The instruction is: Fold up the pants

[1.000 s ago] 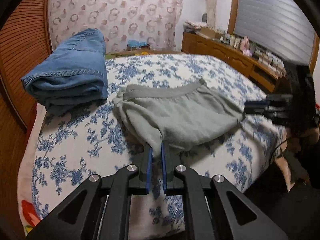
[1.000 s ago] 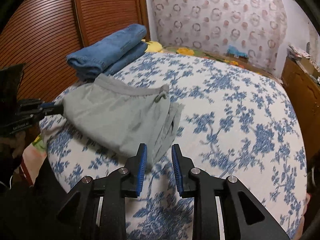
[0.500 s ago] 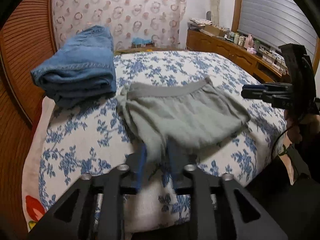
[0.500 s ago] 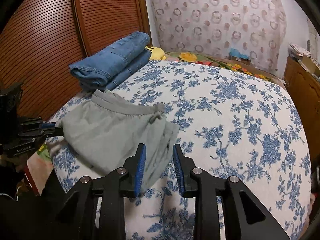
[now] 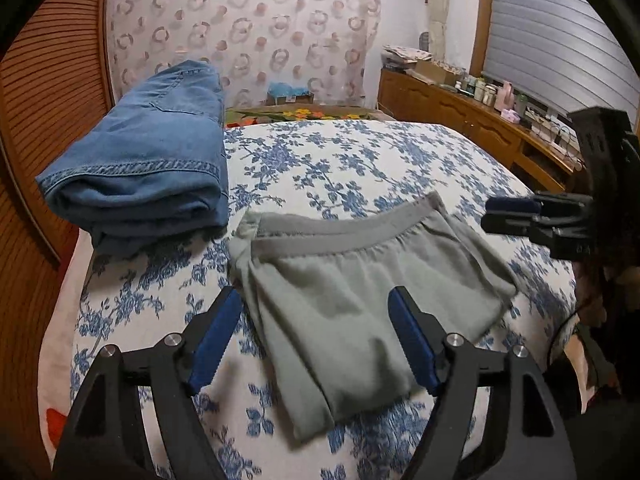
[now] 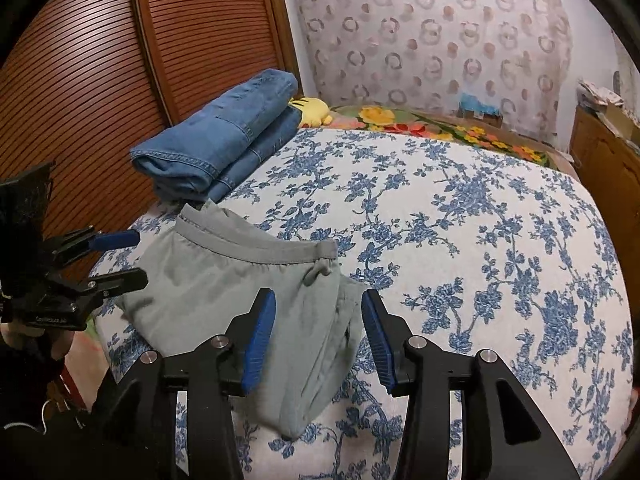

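Note:
Grey-green pants lie folded into a compact rectangle near the front edge of the bed, waistband facing away. In the right wrist view the same pants sit at the bed's left corner. My left gripper hovers above their near edge, its jaws opening wide, and the pads press on nothing. My right gripper hangs over the pants' other near corner, jaws also opening, nothing gripped. Each gripper shows in the other's view: the right gripper at right, the left gripper at left.
Folded blue jeans are stacked at the bed's left side by a slatted wooden door. A yellow plush toy lies behind them. A wooden dresser with bottles runs along the right wall. The floral bedspread stretches wide to the right.
Both grippers let go of the grey pants and drew back a little. The left jaws went from shut to wide open; the right jaws widened too. The pants stay folded on the bed.

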The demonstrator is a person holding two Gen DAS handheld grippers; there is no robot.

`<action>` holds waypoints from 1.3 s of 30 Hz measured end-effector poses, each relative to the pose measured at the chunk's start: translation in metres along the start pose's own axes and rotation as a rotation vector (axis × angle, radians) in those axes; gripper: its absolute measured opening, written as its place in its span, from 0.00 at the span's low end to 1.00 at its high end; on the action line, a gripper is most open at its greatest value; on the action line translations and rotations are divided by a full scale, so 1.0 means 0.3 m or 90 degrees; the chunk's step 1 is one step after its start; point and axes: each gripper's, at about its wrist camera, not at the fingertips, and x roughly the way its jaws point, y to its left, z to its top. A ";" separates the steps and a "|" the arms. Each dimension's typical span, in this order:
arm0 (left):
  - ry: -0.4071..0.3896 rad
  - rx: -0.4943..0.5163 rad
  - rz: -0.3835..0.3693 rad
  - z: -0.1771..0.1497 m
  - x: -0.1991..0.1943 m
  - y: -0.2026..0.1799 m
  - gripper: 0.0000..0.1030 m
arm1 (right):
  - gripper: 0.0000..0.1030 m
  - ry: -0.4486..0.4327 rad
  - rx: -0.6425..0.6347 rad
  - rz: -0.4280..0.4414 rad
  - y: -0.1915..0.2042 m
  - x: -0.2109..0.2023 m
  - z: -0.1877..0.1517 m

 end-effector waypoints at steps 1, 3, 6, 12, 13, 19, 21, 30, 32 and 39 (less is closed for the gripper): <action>0.000 0.000 0.001 0.004 0.004 0.001 0.75 | 0.45 0.004 0.002 0.000 -0.001 0.010 0.003; 0.000 -0.003 0.001 0.015 0.017 0.005 0.75 | 0.45 0.014 0.002 -0.002 0.002 0.031 0.008; 0.002 -0.006 0.003 0.019 0.032 0.015 0.75 | 0.50 0.026 -0.009 -0.014 0.016 0.056 0.009; 0.009 -0.022 0.007 0.029 0.063 0.048 0.75 | 0.52 0.044 -0.005 -0.034 0.017 0.096 0.002; 0.010 -0.025 0.008 0.030 0.066 0.054 0.75 | 0.52 0.046 -0.001 -0.041 0.011 0.101 0.002; 0.019 -0.038 0.013 0.021 0.086 0.083 0.75 | 0.52 0.053 0.013 -0.048 -0.004 0.122 0.004; 0.022 -0.042 0.012 0.019 0.093 0.088 0.75 | 0.52 0.060 0.013 -0.048 0.000 0.142 0.008; 0.036 -0.049 0.009 0.008 0.128 0.102 0.75 | 0.51 0.070 0.012 -0.054 0.003 0.213 0.029; 0.039 -0.052 0.009 0.007 0.136 0.108 0.75 | 0.34 0.068 0.001 -0.048 0.014 0.217 0.029; 0.042 -0.058 -0.001 0.010 0.148 0.117 0.75 | 0.11 0.011 -0.013 -0.019 0.031 0.144 0.025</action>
